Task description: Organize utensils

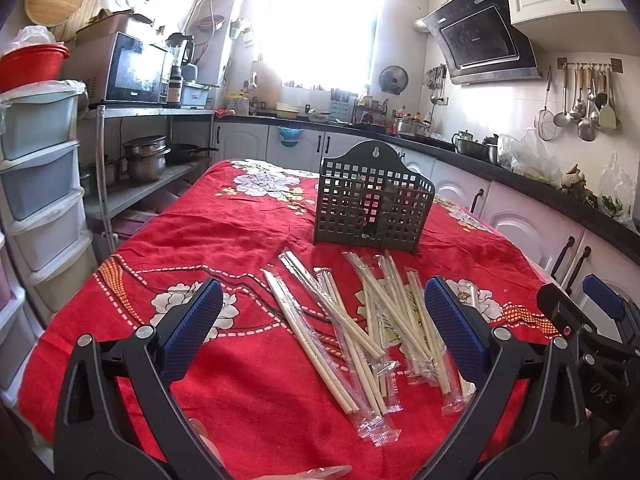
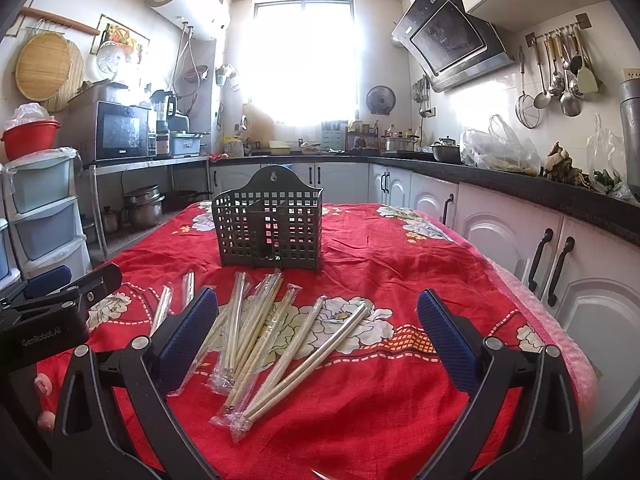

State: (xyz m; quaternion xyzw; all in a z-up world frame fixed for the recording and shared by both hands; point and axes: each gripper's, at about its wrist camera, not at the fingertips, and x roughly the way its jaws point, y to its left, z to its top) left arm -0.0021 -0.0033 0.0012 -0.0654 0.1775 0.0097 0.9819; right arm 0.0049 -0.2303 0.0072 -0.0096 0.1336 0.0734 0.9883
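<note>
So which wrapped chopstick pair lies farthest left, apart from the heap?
The plastic-wrapped pale wooden chopstick pair at the pile's left edge: it lies alone on bare red floral tablecloth, while the others overlap.

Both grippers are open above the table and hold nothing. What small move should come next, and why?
Probably lower the right gripper onto one wrapped chopstick pair and close on it. The chopsticks all lie loose on the red cloth, the dark slotted holder behind them looks empty, and the left gripper is open too.
</note>
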